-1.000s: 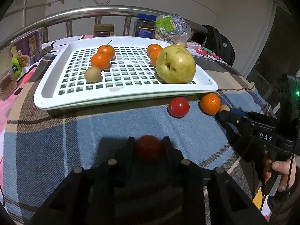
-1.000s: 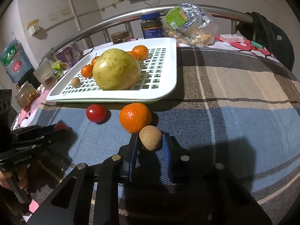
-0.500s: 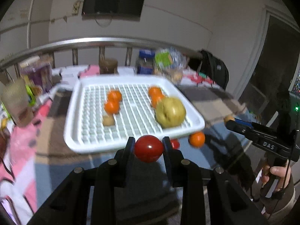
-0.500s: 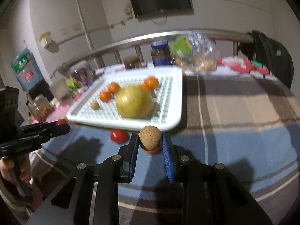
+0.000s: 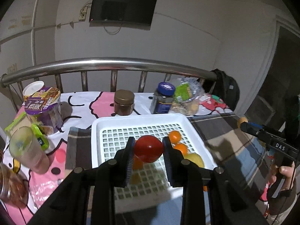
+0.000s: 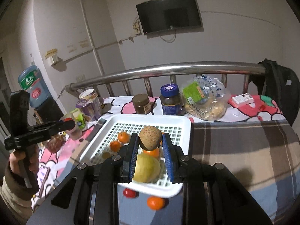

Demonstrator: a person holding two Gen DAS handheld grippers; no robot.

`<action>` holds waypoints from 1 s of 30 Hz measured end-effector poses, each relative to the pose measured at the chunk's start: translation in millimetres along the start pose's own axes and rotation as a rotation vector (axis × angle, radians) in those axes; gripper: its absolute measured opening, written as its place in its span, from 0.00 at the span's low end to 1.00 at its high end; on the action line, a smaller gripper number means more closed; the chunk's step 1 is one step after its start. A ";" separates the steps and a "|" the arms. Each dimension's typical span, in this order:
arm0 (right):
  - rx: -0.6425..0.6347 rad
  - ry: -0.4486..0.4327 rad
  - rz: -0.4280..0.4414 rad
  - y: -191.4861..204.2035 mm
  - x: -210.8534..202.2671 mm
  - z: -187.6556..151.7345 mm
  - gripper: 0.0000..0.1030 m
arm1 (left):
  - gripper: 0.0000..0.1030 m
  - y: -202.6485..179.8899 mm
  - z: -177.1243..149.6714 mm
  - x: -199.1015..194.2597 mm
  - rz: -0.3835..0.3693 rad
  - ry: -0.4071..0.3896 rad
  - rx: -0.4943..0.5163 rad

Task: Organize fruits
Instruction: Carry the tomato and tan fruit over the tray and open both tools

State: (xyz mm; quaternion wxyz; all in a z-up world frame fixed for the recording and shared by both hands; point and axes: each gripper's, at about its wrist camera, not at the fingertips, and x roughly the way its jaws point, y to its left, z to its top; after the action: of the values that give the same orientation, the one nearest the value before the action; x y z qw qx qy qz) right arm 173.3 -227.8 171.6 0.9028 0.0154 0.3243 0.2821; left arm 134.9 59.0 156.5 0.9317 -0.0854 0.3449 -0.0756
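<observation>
Tomato [image 5: 148,148] sits round in my left fingers [image 5: 129,150]; my right fingers [image 6: 133,150] clamp the brown fruit [image 6: 150,137], stem end down.

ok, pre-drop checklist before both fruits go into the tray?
1. Left gripper shut on tomato: ok.
2. Right gripper shut on brown fruit: ok.
3. Both fruits lined up with the tray: ok in these views; height cannot tell.
4. Free tray space: ok, far grid bare.
5. Yellow fruit under right gripper: not ok, shift before release.
6. Tomato and orange on blanket: not ok.
</observation>
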 end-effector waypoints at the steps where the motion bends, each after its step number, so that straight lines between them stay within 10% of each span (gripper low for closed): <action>1: 0.000 0.016 -0.004 -0.9 9.6 5.3 0.24 | 0.31 2.3 3.3 8.6 0.006 0.017 -0.002; 15: 0.027 0.329 -0.078 -17.7 187.0 23.1 0.24 | 0.31 58.9 13.9 147.9 0.055 0.258 -0.163; 30: 0.048 0.448 -0.131 -35.5 251.0 11.7 0.24 | 0.31 65.8 1.4 194.6 0.090 0.319 -0.174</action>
State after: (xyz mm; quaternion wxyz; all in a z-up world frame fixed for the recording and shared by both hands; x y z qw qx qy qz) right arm 356.2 -125.4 28.6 0.8240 -0.0474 0.5236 0.2113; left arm 287.4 84.3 21.1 0.8567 -0.1368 0.4971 -0.0162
